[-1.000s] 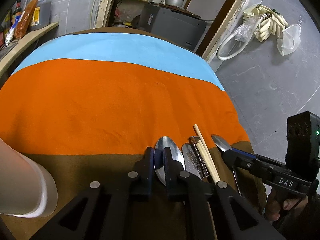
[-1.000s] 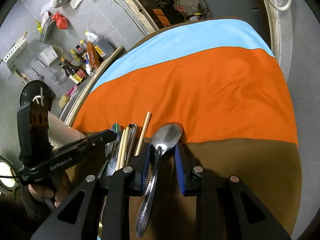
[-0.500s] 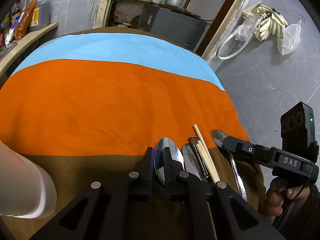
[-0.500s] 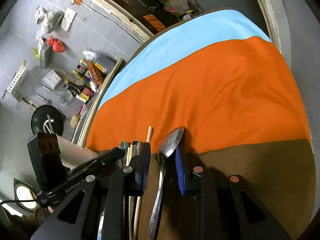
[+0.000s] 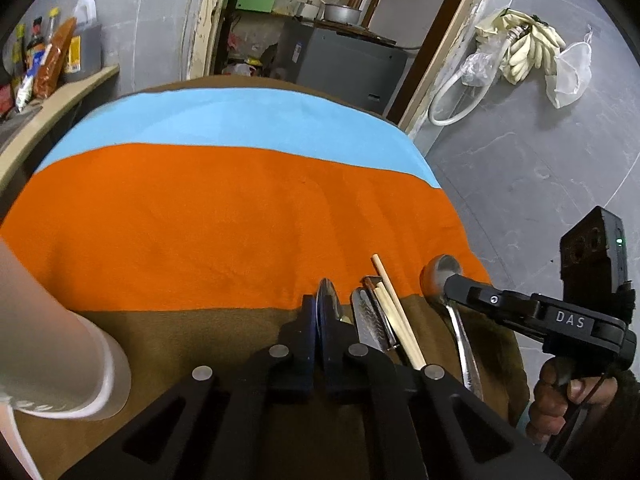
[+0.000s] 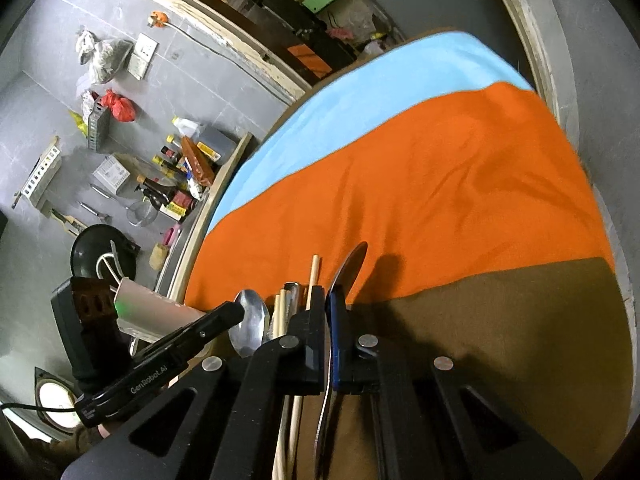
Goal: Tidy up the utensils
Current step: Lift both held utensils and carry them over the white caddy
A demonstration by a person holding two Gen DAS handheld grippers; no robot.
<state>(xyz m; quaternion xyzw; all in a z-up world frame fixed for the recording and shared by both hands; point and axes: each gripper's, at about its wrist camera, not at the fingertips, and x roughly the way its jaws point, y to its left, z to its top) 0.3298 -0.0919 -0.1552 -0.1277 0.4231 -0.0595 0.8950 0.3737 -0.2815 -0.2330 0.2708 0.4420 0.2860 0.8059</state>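
Several utensils lie side by side on the brown strip of the cloth. My left gripper (image 5: 320,306) is shut on a steel spoon (image 5: 327,294) that stands on its edge between the pads. To its right lie a textured metal utensil (image 5: 366,320), wooden chopsticks (image 5: 394,308) and a second spoon (image 5: 438,274). My right gripper (image 6: 326,300) is shut on that second spoon (image 6: 352,266), also turned on edge. In the right wrist view the left gripper (image 6: 234,312) holds its spoon (image 6: 252,326) beside the chopsticks (image 6: 314,276).
A beige cup (image 5: 60,360) lies at the near left on the striped tablecloth (image 5: 240,220); it also shows as the cup (image 6: 152,310) in the right wrist view. A shelf with bottles (image 5: 52,60) runs along the left. A hand (image 5: 560,396) holds the right gripper's handle.
Both grippers have closed onto their spoons, and each spoon has turned from flat onto its edge. The right gripper has rolled and its view has tilted.
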